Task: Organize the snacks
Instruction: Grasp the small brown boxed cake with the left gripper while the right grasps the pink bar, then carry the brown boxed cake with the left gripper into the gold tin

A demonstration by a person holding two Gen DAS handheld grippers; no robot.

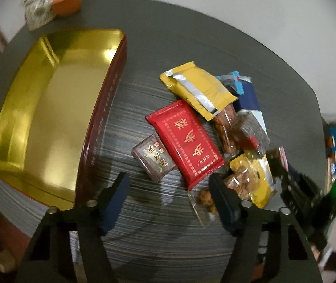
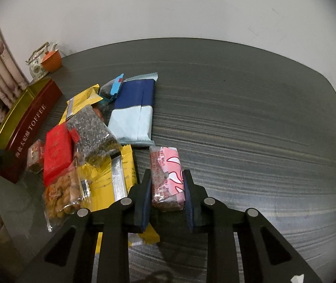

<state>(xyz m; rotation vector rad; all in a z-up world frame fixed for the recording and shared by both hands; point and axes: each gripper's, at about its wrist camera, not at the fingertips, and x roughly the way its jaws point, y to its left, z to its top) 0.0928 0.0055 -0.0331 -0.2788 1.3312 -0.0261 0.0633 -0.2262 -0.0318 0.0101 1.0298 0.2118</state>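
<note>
Pink snack packet (image 2: 166, 178) sits clamped between the jaws of the right gripper (image 2: 167, 195), over the grey table (image 2: 250, 118). The left gripper (image 1: 169, 202) hangs with jaws wide apart, nothing between them. Beyond it lies the snack pile, red packet (image 1: 185, 141) foremost. Farther left stands the toffee tin (image 1: 50, 108), lidless, gold interior showing.

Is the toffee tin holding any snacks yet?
Empty: the toffee tin shows only bare gold lining; the snack pile lies outside on the table.
</note>
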